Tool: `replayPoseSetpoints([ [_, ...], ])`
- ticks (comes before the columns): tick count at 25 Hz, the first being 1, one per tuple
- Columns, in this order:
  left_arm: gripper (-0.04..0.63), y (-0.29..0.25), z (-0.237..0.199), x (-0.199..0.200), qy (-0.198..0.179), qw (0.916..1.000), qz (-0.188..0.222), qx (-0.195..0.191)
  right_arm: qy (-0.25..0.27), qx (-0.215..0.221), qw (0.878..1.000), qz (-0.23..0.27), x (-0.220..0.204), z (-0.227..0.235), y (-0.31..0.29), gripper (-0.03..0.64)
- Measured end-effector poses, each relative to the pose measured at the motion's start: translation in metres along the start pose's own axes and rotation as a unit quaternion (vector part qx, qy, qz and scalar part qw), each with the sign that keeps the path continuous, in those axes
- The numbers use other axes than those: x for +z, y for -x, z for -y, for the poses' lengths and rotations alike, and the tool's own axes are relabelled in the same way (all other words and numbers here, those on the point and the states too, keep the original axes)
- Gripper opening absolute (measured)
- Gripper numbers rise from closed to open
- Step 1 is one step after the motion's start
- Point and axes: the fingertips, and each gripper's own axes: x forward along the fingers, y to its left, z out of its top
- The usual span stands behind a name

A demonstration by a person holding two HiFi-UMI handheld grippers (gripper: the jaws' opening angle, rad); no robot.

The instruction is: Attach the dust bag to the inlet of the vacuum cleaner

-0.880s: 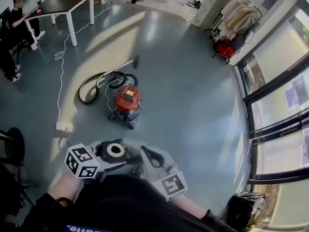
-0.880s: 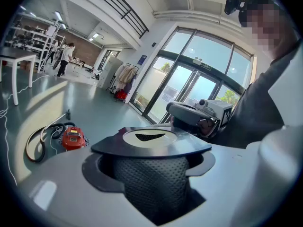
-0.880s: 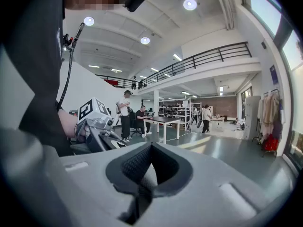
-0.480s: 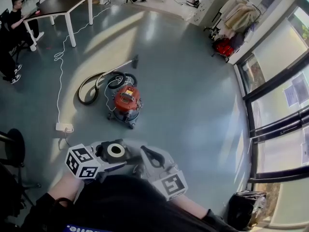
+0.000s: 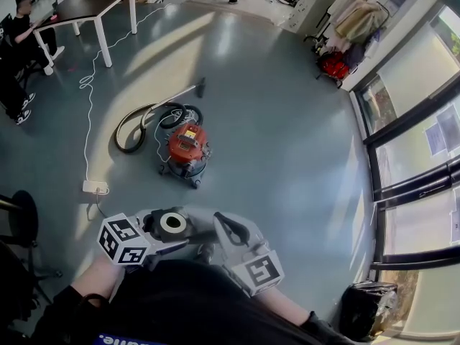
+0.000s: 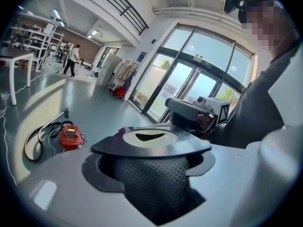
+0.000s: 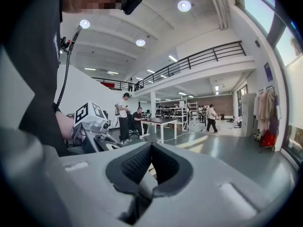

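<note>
The dust bag [image 5: 171,223] has a dark plastic collar with a pale ring round its opening. My left gripper [image 5: 162,233] is shut on it close to my body, and in the left gripper view the collar [image 6: 150,141] lies flat across the jaws of that gripper [image 6: 151,174]. My right gripper [image 5: 228,230] hangs beside it, shut and empty; in the right gripper view its pads [image 7: 142,167] meet with nothing between them. The red vacuum cleaner [image 5: 187,144] stands on the floor some way ahead, also small in the left gripper view [image 6: 70,136].
A black hose [image 5: 135,126] and wand lie coiled left of the vacuum. A white cable runs to a power strip [image 5: 95,188]. A dark table [image 5: 90,4] with a seated person is far left, clothes racks [image 5: 348,31] far right, a black bin [image 5: 366,309] near right.
My right gripper has shifted slightly to the right. The left gripper still holds the dust bag in the same place. A person far off has walked on.
</note>
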Motion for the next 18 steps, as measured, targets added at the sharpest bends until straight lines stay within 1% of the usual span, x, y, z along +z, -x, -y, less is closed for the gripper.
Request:
replayPoseSetpoints([
  [6, 0.362, -0.019, 0.003, 0.002, 0.007, 0.9999, -0.006, 0.006, -0.003, 0.003, 1.000, 0.002, -0.005, 0.023, 0.010, -0.009],
  [12, 0.362, -0.033, 0.004, 0.007, 0.015, 0.9996, -0.003, 0.025, -0.001, 0.014, 1.000, 0.006, -0.010, 0.039, 0.016, -0.009],
  [18, 0.362, -0.038, 0.009, 0.010, 0.012, 0.9990, -0.001, 0.042, 0.002, 0.025, 1.000, 0.014, -0.010, 0.048, 0.021, -0.009],
])
